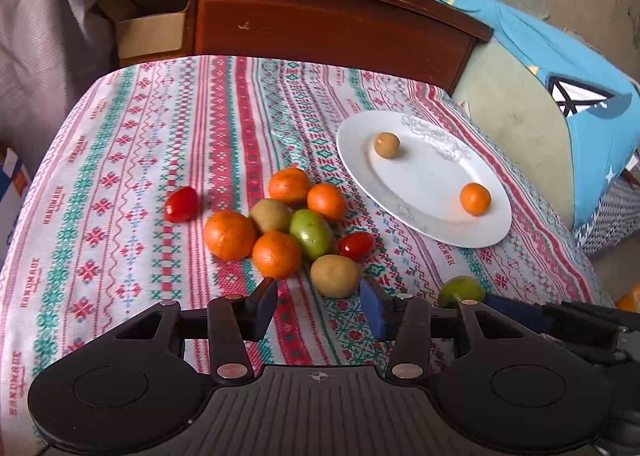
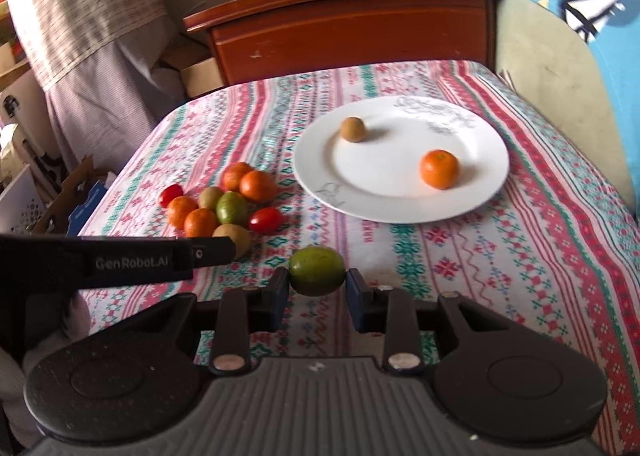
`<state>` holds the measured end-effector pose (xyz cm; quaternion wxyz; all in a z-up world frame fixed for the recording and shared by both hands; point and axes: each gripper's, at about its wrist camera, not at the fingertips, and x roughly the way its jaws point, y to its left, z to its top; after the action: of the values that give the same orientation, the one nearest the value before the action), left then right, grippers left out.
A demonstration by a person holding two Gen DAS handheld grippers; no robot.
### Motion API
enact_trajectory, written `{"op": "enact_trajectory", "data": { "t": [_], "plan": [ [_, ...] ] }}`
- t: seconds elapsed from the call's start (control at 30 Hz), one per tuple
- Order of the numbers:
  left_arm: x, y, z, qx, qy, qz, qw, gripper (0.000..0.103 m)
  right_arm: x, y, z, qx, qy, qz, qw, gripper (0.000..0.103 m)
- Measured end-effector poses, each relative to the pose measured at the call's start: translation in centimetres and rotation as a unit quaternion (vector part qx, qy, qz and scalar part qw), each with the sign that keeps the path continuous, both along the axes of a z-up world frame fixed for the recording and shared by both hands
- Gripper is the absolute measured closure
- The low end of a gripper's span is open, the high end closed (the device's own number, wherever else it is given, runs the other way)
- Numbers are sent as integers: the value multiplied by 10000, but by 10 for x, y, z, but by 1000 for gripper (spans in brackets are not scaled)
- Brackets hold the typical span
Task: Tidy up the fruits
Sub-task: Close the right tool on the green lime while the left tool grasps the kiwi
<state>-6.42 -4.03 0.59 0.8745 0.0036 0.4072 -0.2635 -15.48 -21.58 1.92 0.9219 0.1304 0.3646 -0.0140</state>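
Observation:
A white plate (image 2: 472,119) holds a small brown fruit (image 2: 353,129) and an orange (image 2: 439,168); it also shows in the left wrist view (image 1: 424,191). My right gripper (image 2: 318,288) is shut on a green fruit (image 2: 317,271), short of the plate. A pile of oranges (image 1: 231,234), brown fruits, a green fruit (image 1: 311,234) and red tomatoes (image 1: 181,203) lies on the cloth. My left gripper (image 1: 320,306) is open and empty, just before a brown fruit (image 1: 335,276) at the pile's near edge.
The table has a patterned cloth (image 1: 120,159). A brown wooden cabinet (image 1: 320,23) with a red box stands behind it. A blue cushion (image 1: 580,103) lies to the right. Boxes stand at the left (image 2: 72,191).

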Motion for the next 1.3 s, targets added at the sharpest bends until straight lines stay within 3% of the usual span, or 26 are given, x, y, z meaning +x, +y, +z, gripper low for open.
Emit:
{"op": "enact_trajectory", "data": {
  "t": [0.3,0.63,0.8,1.07,1.3],
  "plan": [
    [1,-18,-8,219,-230,-160,9994,59,1,-9,-7,148,114,-227,9996,72],
    [0,-21,-9,184,-358,-259,9989,76,5,-9,-8,197,117,-247,9994,72],
    [-6,-20,-3,110,-450,-331,9984,76,6,-8,-6,175,88,-220,9996,72],
    [-7,-16,21,-175,-725,-290,9968,76,5,-12,8,248,-171,-270,9992,72],
    [4,-14,45,-652,-877,-272,9936,76,9,-28,29,303,-579,-516,9965,72]
  ]
}}
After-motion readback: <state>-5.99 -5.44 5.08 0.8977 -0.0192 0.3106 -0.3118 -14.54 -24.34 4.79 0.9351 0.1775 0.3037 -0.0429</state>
